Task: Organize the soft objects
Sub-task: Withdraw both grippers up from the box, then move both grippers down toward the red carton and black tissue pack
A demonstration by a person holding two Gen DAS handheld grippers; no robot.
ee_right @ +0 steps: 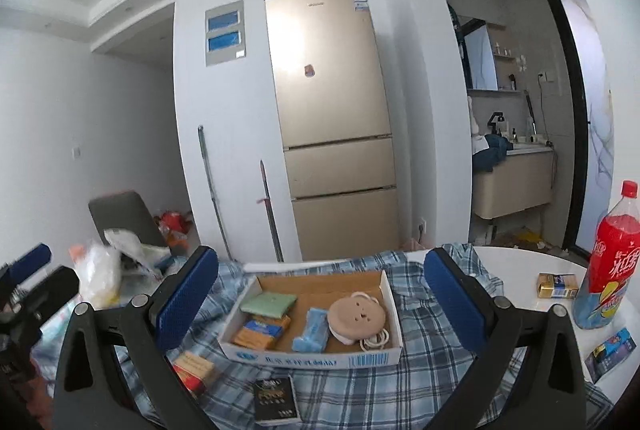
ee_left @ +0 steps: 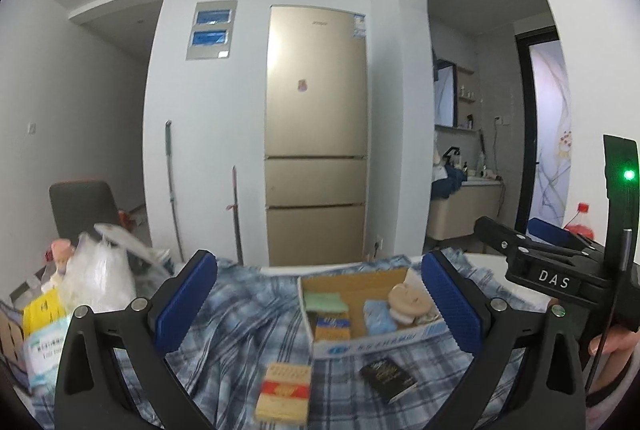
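The shallow cardboard box (ee_right: 256,346) with blue print sits on blue plaid cloth (ee_right: 420,382), holding a green folded cloth (ee_right: 269,303). Left gripper (ee_left: 319,302) and right gripper (ee_right: 319,304) both gape empty; the right's body reads "DAS".

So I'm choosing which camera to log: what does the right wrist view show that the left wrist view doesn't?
Only the right wrist view shows the whole red soda bottle, the gold pack beside it and a blue pack on the bare white table.

Only the left wrist view shows the right gripper from outside, with its green light, and the yellow packets at far left.

Both show the box on the plaid cloth, the black booklet, the red-and-cream pack and the fridge.
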